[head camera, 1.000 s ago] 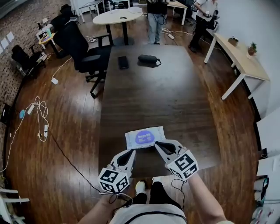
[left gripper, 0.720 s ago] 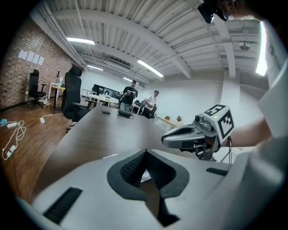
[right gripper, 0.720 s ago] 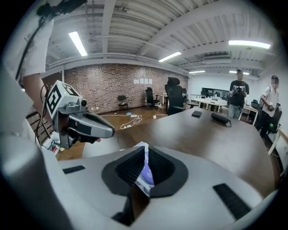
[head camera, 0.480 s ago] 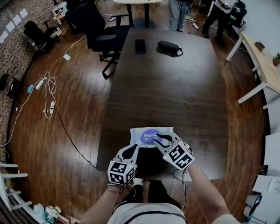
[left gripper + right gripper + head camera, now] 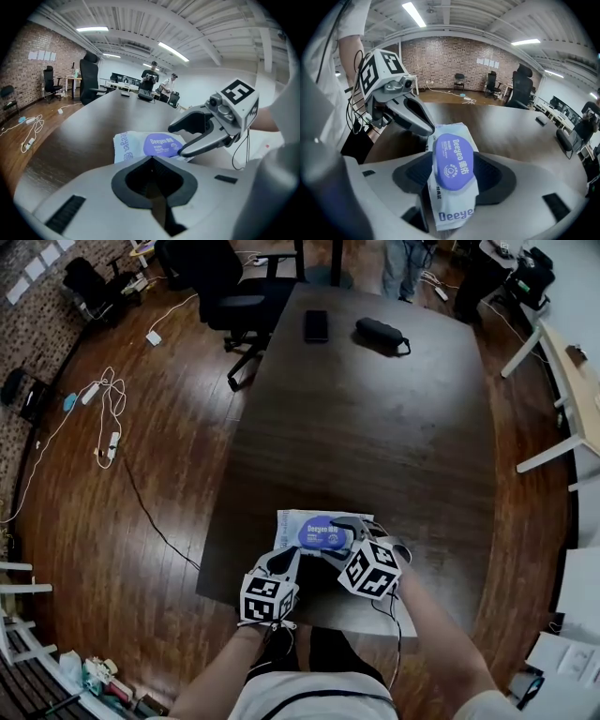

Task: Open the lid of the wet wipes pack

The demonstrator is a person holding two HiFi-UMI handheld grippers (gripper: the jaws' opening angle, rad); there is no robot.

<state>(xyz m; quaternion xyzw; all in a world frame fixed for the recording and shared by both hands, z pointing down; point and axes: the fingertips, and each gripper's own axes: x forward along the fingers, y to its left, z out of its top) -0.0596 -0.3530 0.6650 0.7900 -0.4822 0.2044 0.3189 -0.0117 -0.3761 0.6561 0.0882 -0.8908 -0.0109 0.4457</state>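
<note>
Left gripper (image 5: 426, 130) jaws are together with nothing between them, tip resting at the pack's corner on that side; whether it touches or just sits beside it I can't tell. Right gripper (image 5: 178, 139) jaws are opening and stand wide, straddling the pack, which runs lengthwise through the gap in the right gripper view. The pads don't look to be pressing on it, so I read that as no grip. Big to small: dark wooden table (image 5: 375, 427) is mostly bare, with a black phone (image 5: 317, 325) and a black pouch (image 5: 380, 332) well apart at the far end. Wet wipes pack (image 5: 292, 524) lies flat at the near edge, just in front of the person, label side up. Purple oval lid (image 5: 452, 161) sits centred on top of the pack, flat against the wrapper with no raised edge visible in any view. Progress, as I judge it: both grippers are down at the pack, but the opening itself hasn't started, since the lid looks fully closed. What's left: pin the pack so it doesn't slide or lift, get a jaw tip under the lid's lip, and peel or flip it up. I can't make out a pull tab or which side hinges, so the pick-up edge is a guess. Main risk is the soft pack coming up with the lid.
</note>
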